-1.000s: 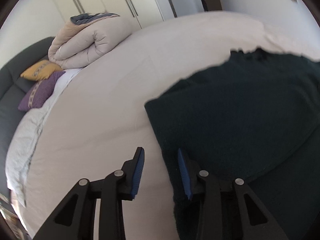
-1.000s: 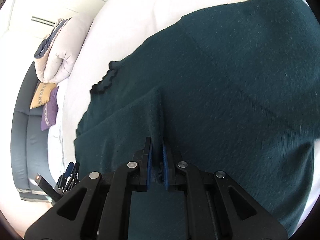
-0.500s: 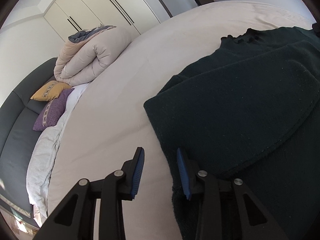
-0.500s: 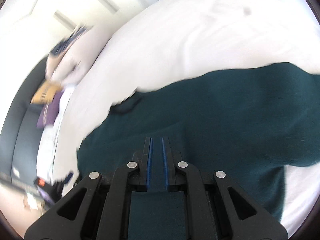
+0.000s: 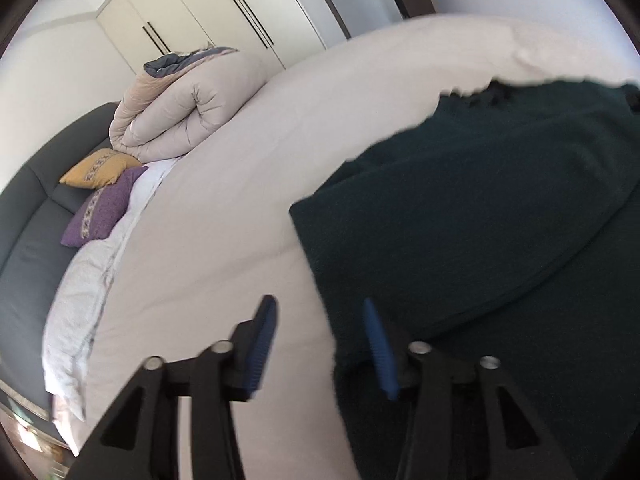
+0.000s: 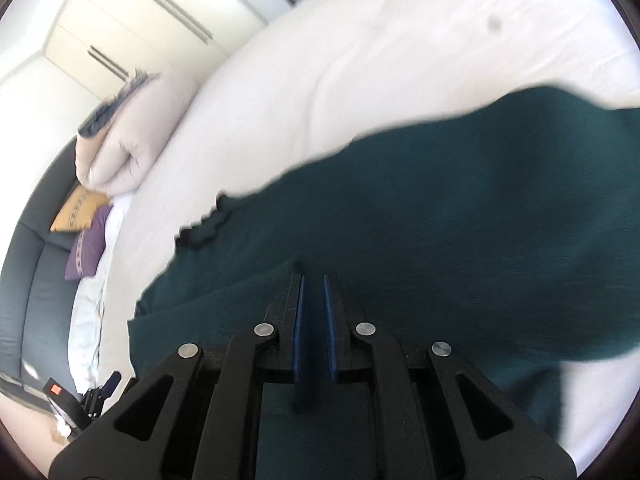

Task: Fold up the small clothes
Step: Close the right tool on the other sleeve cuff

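Note:
A dark green knit sweater [image 5: 480,220] lies on a white bed [image 5: 240,200], partly folded over itself, with a frilled dark collar [image 6: 204,230] at its far edge. My left gripper [image 5: 320,316] is open and empty, straddling the sweater's near left edge just above the sheet. My right gripper [image 6: 313,292] is over the sweater [image 6: 460,220]; its blue pads stand a narrow gap apart with no cloth seen between them.
A rolled beige duvet [image 5: 180,108] sits at the head of the bed, with a yellow cushion [image 5: 96,170] and a purple cushion [image 5: 104,212] on a dark sofa [image 5: 24,240]. White wardrobes [image 5: 208,12] stand behind. My left gripper shows low left in the right wrist view [image 6: 96,396].
The right gripper let go of the pinched sweater fold and lifted back; the sweater now lies flatter. The left gripper stayed open at the sweater's edge and shifted slightly.

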`<state>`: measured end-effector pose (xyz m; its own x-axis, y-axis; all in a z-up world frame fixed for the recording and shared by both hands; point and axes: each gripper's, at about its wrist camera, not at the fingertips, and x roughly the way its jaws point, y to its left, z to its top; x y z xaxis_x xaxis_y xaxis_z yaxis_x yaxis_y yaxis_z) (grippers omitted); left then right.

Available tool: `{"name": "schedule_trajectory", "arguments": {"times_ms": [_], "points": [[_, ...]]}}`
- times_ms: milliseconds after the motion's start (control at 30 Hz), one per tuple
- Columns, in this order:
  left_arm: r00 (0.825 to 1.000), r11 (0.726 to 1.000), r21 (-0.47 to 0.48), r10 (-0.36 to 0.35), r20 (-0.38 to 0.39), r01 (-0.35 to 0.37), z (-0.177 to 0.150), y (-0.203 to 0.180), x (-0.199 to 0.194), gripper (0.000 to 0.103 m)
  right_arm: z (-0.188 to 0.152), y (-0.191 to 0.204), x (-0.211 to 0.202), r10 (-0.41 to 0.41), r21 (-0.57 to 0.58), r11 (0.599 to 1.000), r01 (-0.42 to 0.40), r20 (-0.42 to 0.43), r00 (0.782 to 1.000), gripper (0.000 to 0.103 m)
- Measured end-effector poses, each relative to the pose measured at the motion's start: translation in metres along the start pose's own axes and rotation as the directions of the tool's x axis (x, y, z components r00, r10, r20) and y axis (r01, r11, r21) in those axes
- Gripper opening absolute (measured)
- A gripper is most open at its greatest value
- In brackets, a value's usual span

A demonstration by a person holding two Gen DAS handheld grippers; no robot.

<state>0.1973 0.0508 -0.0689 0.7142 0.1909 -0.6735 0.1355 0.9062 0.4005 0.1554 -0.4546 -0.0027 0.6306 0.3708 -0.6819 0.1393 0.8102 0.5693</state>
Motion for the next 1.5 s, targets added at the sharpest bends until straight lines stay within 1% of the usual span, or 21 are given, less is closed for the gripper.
{"name": "schedule_trajectory", "arguments": {"times_ms": [33, 67, 100, 167, 233, 267, 300, 367, 500, 667, 733, 867, 1033, 1100, 1133, 1167, 1200, 1233, 1267, 1367, 1500], "points": [[0.999, 0.999, -0.028, -0.023, 0.029, 0.023, 0.001, 0.001, -0.01, 0.073, -0.003, -0.007, -0.018, -0.001, 0.003, 1.0, 0.001, 0.038, 0.999, 0.009], [0.997, 0.997, -0.06, -0.052, 0.064, 0.056, 0.002, 0.001, -0.021, 0.089, -0.006, -0.013, -0.033, -0.009, 0.004, 1.0, 0.008, 0.067, 0.998, 0.009], [0.99, 0.99, -0.091, -0.095, 0.1, 0.105, 0.002, -0.001, -0.034, 0.099, -0.01, -0.023, -0.049, -0.022, 0.013, 1.0, 0.02, 0.103, 0.994, 0.009], [0.969, 0.968, -0.131, -0.192, 0.153, 0.212, 0.002, -0.006, -0.054, 0.102, -0.014, -0.047, -0.076, -0.045, 0.055, 0.998, 0.037, 0.146, 0.988, 0.009], [0.947, 0.939, -0.164, -0.278, 0.162, 0.304, 0.003, -0.015, -0.067, 0.102, -0.017, -0.082, -0.102, -0.081, 0.132, 0.99, 0.057, 0.182, 0.98, 0.012], [0.94, 0.927, -0.18, -0.305, 0.155, 0.33, 0.004, -0.018, -0.07, 0.102, -0.018, -0.104, -0.116, -0.108, 0.186, 0.98, 0.07, 0.201, 0.974, 0.024], [0.932, 0.911, -0.207, -0.333, 0.144, 0.358, 0.004, -0.023, -0.071, 0.102, -0.021, -0.127, -0.13, -0.131, 0.257, 0.964, 0.072, 0.224, 0.966, 0.058], [0.911, 0.873, -0.259, -0.393, 0.127, 0.413, 0.002, -0.029, -0.073, 0.102, -0.028, -0.166, -0.157, -0.156, 0.386, 0.922, 0.034, 0.29, 0.944, 0.092], [0.874, 0.807, -0.347, -0.474, 0.101, 0.478, -0.006, -0.045, -0.078, 0.102, -0.028, -0.216, -0.19, -0.173, 0.495, 0.868, -0.031, 0.36, 0.917, 0.092], [0.855, 0.781, -0.369, -0.512, 0.084, 0.504, -0.011, -0.058, -0.082, 0.102, -0.019, -0.263, -0.209, -0.175, 0.597, 0.792, -0.128, 0.423, 0.889, 0.089], [0.844, 0.764, -0.385, -0.531, 0.082, 0.518, -0.016, -0.06, -0.085, 0.102, -0.012, -0.272, -0.204, -0.168, 0.615, 0.773, -0.153, 0.431, 0.886, 0.088], [0.835, 0.746, -0.414, -0.546, 0.069, 0.522, -0.019, -0.06, -0.083, 0.102, 0.009, -0.275, -0.191, -0.171, 0.601, 0.786, -0.149, 0.442, 0.88, 0.087], [0.826, 0.729, -0.439, -0.56, 0.06, 0.526, -0.023, -0.059, -0.082, 0.102, 0.033, -0.28, -0.175, -0.184, 0.604, 0.785, -0.137, 0.438, 0.88, 0.076], [0.819, 0.72, -0.443, -0.572, 0.057, 0.534, -0.024, -0.06, -0.08, 0.101, 0.04, -0.286, -0.172, -0.198, 0.61, 0.784, -0.113, 0.419, 0.886, 0.051], [0.816, 0.717, -0.445, -0.576, 0.053, 0.536, -0.025, -0.06, -0.079, 0.1, 0.043, -0.289, -0.165, -0.197, 0.623, 0.773, -0.115, 0.408, 0.892, 0.043], [0.812, 0.714, -0.448, -0.581, 0.052, 0.539, -0.025, -0.061, -0.079, 0.1, 0.044, -0.294, -0.163, -0.193, 0.634, 0.764, -0.119, 0.401, 0.896, 0.029], [0.809, 0.708, -0.452, -0.586, 0.053, 0.542, -0.025, -0.06, -0.078, 0.1, 0.045, -0.297, -0.16, -0.189, 0.644, 0.755, -0.126, 0.398, 0.898, 0.021], [0.805, 0.702, -0.457, -0.591, 0.054, 0.546, -0.026, -0.06, -0.077, 0.1, 0.047, -0.299, -0.16, -0.19, 0.648, 0.751, -0.125, 0.394, 0.899, 0.017], [0.802, 0.696, -0.462, -0.595, 0.055, 0.549, -0.026, -0.059, -0.076, 0.1, 0.047, -0.297, -0.16, -0.196, 0.646, 0.754, -0.117, 0.392, 0.899, 0.013], [0.788, 0.669, -0.487, -0.612, 0.066, 0.561, -0.027, -0.056, -0.073, 0.1, 0.05, -0.277, -0.159, -0.202, 0.599, 0.795, -0.091, 0.403, 0.892, 0.012], [0.768, 0.628, -0.526, -0.635, 0.08, 0.574, -0.028, -0.051, -0.068, 0.1, 0.068, -0.208, -0.147, -0.161, 0.433, 0.901, -0.033, 0.404, 0.9, 0.009]]}}
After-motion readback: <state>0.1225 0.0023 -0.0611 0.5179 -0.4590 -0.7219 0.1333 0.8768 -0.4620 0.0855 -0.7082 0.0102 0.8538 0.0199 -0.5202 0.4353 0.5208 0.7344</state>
